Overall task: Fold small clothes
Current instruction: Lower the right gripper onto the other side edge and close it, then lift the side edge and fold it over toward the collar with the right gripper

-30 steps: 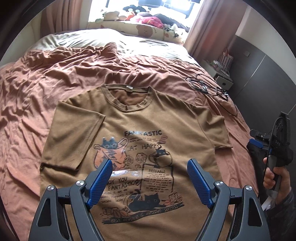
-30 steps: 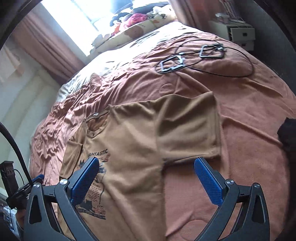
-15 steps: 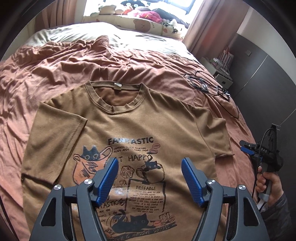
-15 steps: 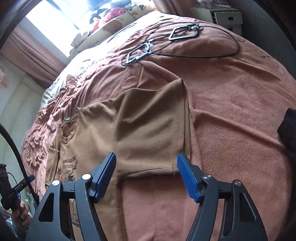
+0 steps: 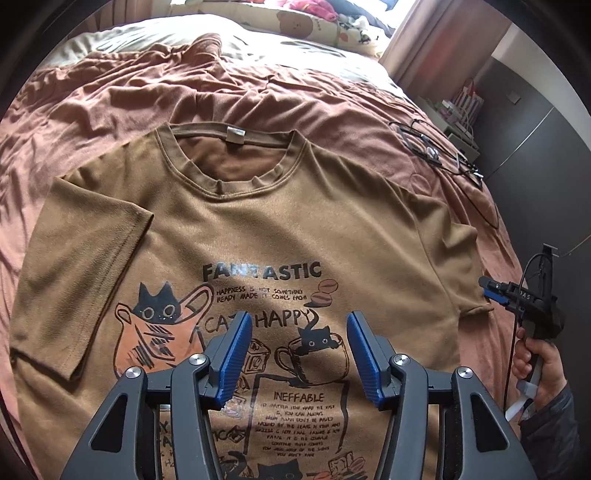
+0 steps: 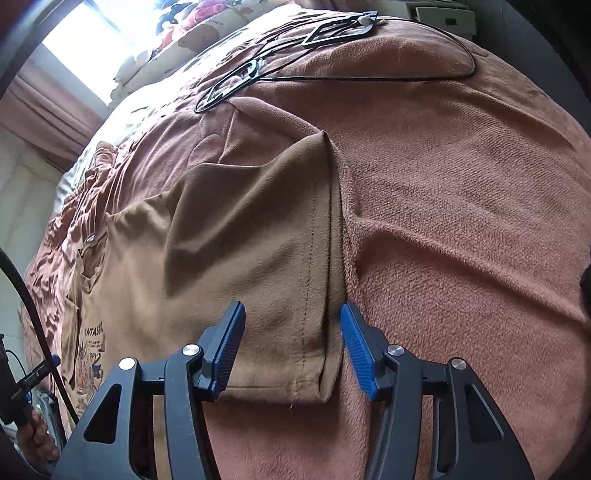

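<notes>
The rust blanket (image 6: pixel 461 206) under the brown T-shirt (image 5: pixel 295 229) is soft and rumpled, so a deep pinch could gather both layers. The right gripper (image 6: pixel 291 345), jaws partly open and empty, straddles the sleeve hem (image 6: pixel 314 295), which may slip out sideways. The left gripper (image 5: pixel 299 354), likewise parted around nothing, hangs over the chest print.

a rumpled rust-brown fleece blanket (image 5: pixel 258 92) covers the bed. black wire hangers and a thin cable (image 6: pixel 332 33) lie on it near the cream bear-print pillow (image 5: pixel 295 26).
</notes>
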`<state>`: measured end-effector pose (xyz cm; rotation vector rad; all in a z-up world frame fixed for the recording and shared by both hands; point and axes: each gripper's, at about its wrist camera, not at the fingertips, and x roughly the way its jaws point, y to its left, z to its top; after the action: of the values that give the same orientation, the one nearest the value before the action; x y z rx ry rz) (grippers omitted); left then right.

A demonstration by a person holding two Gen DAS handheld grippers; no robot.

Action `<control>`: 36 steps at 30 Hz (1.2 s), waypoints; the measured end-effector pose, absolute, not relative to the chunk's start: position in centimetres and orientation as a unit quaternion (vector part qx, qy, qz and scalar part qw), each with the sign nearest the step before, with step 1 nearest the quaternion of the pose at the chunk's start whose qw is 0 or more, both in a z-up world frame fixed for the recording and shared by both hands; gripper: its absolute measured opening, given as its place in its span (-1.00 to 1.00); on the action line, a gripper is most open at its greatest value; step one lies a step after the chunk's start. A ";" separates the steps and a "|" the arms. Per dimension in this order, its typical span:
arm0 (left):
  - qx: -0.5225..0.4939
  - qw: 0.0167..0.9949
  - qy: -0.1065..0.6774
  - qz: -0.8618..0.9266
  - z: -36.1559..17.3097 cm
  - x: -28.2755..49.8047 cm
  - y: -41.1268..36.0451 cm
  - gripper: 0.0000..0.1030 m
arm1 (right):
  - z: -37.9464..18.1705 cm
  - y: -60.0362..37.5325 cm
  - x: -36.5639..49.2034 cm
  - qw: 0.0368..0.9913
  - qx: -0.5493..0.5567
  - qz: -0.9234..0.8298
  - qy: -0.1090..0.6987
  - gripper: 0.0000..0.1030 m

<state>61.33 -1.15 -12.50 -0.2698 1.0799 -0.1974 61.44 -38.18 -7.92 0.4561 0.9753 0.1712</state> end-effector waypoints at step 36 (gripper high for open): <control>-0.147 0.841 0.514 -0.088 -13.7 61.2 1.5 0.07 | -0.1 -31.1 61.6 0.884 0.135 0.177 0.411 -0.98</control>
<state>61.19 1.49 -13.66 -0.3099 1.0860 -0.1854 61.65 -31.06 -0.06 0.2820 0.8552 0.3676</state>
